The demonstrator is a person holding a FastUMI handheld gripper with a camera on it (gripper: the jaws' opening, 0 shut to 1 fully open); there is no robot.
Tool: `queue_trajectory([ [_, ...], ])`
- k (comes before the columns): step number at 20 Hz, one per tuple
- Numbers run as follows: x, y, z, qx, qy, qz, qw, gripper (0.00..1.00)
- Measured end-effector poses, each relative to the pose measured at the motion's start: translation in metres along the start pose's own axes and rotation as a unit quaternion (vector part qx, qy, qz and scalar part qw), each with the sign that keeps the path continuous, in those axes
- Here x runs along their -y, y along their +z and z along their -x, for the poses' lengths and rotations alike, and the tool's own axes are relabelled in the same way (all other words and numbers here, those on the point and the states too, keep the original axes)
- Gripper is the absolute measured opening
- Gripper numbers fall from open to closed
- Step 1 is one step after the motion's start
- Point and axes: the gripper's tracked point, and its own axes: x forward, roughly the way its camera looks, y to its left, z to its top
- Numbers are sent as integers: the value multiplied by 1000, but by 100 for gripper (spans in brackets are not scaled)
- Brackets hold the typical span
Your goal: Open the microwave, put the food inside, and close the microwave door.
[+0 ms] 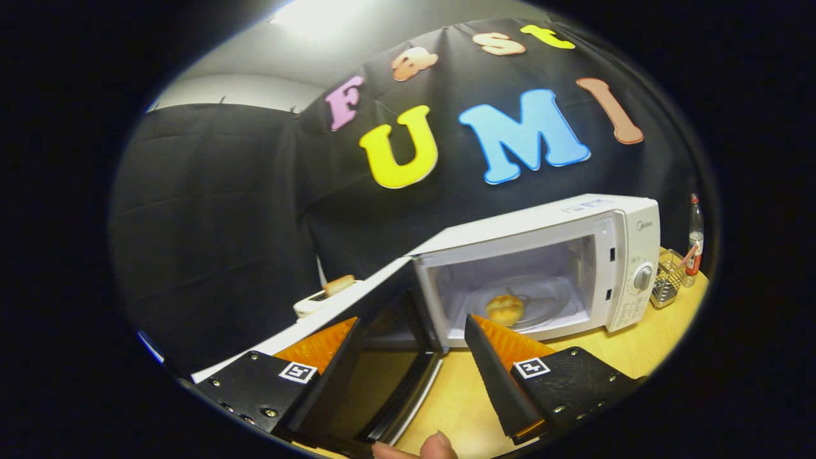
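Right now the gripper (pixel 414 328) hangs with its jaws spread wide and released, nothing caught between them. Its left finger (pixel 315 347) sits on the far side of the open microwave door (pixel 376 376), while the right finger (pixel 503 357) sits on the near side, so the dark glass panel of that door stands in the gap between the two, swung out toward the camera; whether either finger touches it, one cannot tell. Just ahead of the fingers, the white microwave (pixel 542 268) rests on the wooden table (pixel 637 350), its cavity open and lit. And there is the food (pixel 505 310), a small golden bun, sitting on the glass turntable (pixel 542 299) inside, just beyond the right fingertip. Further right beyond the oven stand a small wire basket (pixel 667 280) and a bottle (pixel 695 239), near one another. Beyond the left finger, a white toaster (pixel 322 298) holds a slice of bread (pixel 339 284) poking up from its slot. Below the jaws, a thumb tip (pixel 437 446) peeks into view.
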Motion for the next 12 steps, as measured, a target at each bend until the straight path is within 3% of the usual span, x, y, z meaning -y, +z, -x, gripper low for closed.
queue_trajectory([
  [7,-107,34,54,33,86,53,994,96],
  [12,-173,-1,60,10,144,73,987,96],
])
